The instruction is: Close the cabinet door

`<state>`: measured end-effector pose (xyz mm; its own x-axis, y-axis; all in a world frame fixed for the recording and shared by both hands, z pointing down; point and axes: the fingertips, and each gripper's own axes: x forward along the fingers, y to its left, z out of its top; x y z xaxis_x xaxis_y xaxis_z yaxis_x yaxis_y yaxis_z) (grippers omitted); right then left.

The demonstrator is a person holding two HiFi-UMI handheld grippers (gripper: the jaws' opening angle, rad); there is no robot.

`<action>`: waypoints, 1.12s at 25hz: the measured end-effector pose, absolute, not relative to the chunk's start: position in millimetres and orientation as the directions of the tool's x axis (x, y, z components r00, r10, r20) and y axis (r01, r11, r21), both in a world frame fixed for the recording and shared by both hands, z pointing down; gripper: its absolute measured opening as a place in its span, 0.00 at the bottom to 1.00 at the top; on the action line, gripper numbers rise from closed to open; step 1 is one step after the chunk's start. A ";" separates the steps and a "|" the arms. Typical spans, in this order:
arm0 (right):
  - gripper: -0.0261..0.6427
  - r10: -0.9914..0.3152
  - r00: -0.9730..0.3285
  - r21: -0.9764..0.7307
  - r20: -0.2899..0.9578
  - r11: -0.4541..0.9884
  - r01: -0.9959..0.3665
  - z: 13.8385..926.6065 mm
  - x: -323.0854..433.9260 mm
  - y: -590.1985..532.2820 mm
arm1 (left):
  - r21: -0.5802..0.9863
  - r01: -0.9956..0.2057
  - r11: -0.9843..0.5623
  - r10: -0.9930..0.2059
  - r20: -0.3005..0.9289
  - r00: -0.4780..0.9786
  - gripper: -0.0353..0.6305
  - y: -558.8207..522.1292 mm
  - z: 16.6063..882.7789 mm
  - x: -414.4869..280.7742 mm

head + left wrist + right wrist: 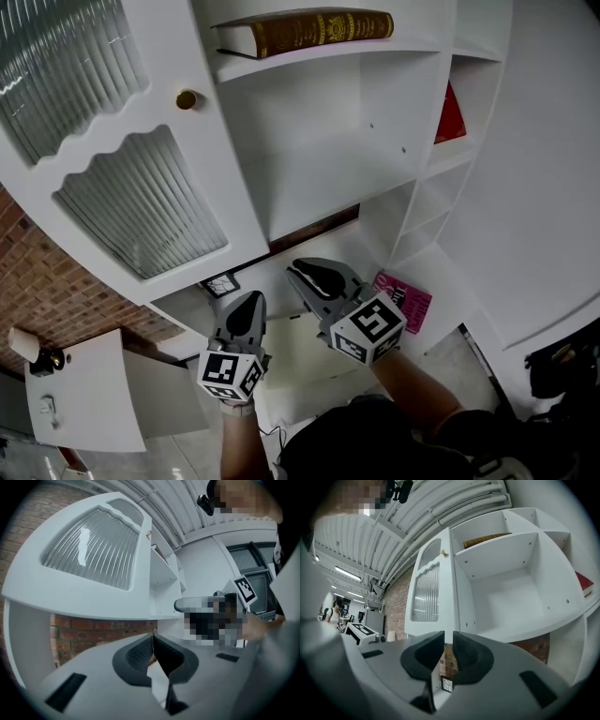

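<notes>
Cabinet door [208, 141] 1, open | knob [187, 99] 1 | brown book [300, 33] 1 | red book [450, 117] 1

The cabinet door [141, 131] stands left of the shelves [328, 61], a book [305, 33] lying on the top one, a second book [450, 117] lower right.

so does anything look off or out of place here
The cabinet door stands wide open, swung left of the white shelves, which look nearly bare. A brown book lies flat on the upper shelf. Nothing looks spilled or broken.
</notes>
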<state>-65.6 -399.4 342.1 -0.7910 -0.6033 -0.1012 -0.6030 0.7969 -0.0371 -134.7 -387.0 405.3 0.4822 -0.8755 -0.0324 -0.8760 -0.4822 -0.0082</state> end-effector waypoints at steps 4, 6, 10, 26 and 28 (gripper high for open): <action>0.13 -0.618 -0.782 -0.061 -0.081 0.786 -0.615 359.1 -54.9 -382.8 | 0.006 -0.871 -0.491 -0.871 -0.011 0.491 0.07 -373.4 417.7 -131.4; 0.13 -0.625 -0.778 -0.071 -0.067 0.781 -0.621 368.8 -49.4 -375.2 | 0.014 -0.865 -0.502 -0.865 0.003 0.502 0.07 -366.2 424.6 -127.7; 0.13 -0.642 -0.766 -0.084 -0.031 0.766 -0.638 389.7 -39.6 -361.0 | 0.032 -0.852 -0.523 -0.852 0.025 0.523 0.07 -352.7 438.2 -120.3; 0.13 -0.690 -0.718 -0.131 0.094 0.706 -0.696 466.7 -9.3 -316.3 | 0.111 -0.827 -0.552 -0.823 0.089 0.561 0.07 -311.1 489.5 -113.1; 0.13 -0.695 -0.711 -0.139 0.102 0.698 -0.703 473.7 -6.1 -313.7 | 0.115 -0.826 -0.552 -0.821 0.100 0.562 0.07 -308.0 495.8 -112.7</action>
